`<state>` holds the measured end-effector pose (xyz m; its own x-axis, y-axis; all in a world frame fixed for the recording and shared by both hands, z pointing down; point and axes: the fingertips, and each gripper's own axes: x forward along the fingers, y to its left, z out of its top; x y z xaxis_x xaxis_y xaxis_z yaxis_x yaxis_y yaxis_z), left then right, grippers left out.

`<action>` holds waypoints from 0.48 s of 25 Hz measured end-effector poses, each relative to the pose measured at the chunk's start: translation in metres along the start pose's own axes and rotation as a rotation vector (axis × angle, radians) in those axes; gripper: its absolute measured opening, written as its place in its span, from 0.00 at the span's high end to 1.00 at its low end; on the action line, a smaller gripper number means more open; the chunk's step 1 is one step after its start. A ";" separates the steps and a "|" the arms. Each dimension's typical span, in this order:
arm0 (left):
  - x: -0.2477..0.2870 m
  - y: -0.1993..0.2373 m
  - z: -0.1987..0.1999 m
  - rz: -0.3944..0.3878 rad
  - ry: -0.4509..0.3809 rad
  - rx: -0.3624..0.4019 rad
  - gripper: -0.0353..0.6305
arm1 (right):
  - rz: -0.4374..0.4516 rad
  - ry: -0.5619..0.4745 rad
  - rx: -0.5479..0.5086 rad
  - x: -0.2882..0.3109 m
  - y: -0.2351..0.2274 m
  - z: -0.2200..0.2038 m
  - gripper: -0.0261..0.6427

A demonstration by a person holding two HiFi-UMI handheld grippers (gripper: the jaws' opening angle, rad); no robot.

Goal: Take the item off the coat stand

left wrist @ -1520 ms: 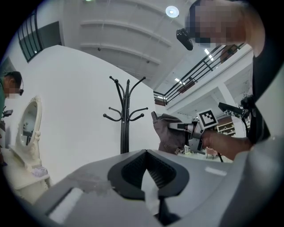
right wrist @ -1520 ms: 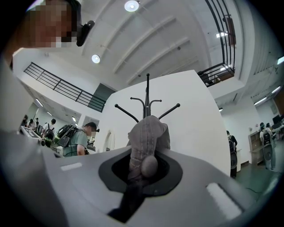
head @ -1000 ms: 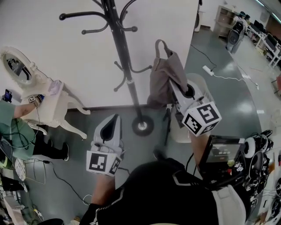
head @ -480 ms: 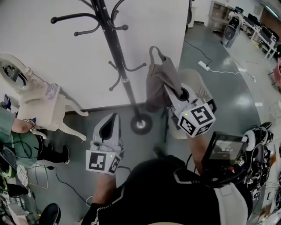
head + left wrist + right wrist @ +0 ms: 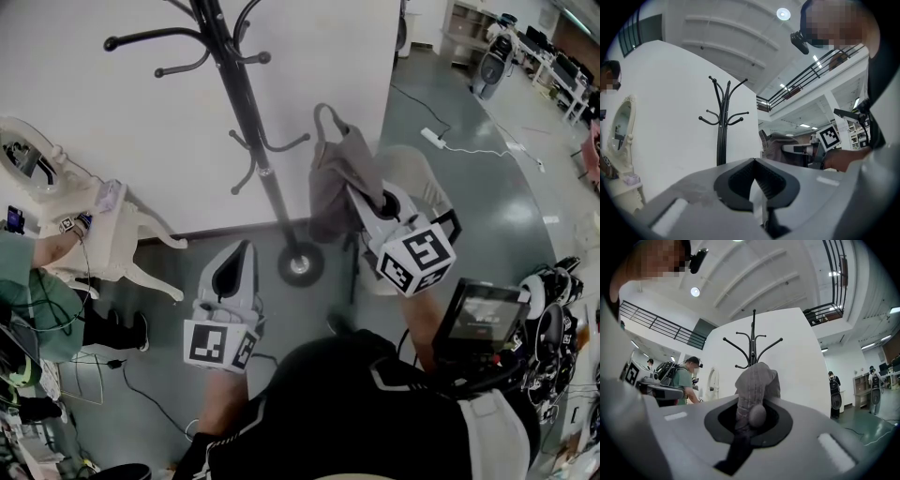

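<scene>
To the right of the coat stand [image 5: 246, 122], the grey bag [image 5: 333, 178] hung off the stand entirely, carried by the right gripper [image 5: 356, 195]. In the right gripper view the jaws were pressed together on a bunched fold of the bag's fabric, which rose out of the jaw throat in front of the camera. The left gripper [image 5: 244, 248] was held low in front of the person with its jaws together and nothing between them, so it gave the bag no support. The main hazard was judged to be slippage: the hold was on soft cloth and not on the strap [image 5: 323, 117], and the bag's weight could draw that fold out of the pads. A second hazard was judged to be snagging. The strap loop stood free above the bag, and the head view placed it near the tip of a lower hook [image 5: 298, 142]; a swing toward the stand could catch it. Because the stand rested on a small round base [image 5: 301, 265], such a catch could tip it.
</scene>
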<state>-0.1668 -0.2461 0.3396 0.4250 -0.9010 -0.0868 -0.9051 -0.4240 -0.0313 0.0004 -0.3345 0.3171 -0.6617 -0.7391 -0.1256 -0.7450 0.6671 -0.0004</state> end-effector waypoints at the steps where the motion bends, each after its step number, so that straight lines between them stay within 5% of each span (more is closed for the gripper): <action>1: 0.000 0.000 0.000 0.000 0.000 -0.001 0.93 | 0.003 0.001 -0.002 0.000 0.000 0.000 0.92; 12: 0.007 0.003 -0.003 -0.007 -0.005 -0.018 0.93 | 0.011 0.011 -0.005 0.006 0.001 -0.003 0.93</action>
<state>-0.1667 -0.2543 0.3418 0.4310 -0.8976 -0.0921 -0.9019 -0.4316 -0.0143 -0.0048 -0.3384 0.3197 -0.6708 -0.7327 -0.1148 -0.7380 0.6747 0.0064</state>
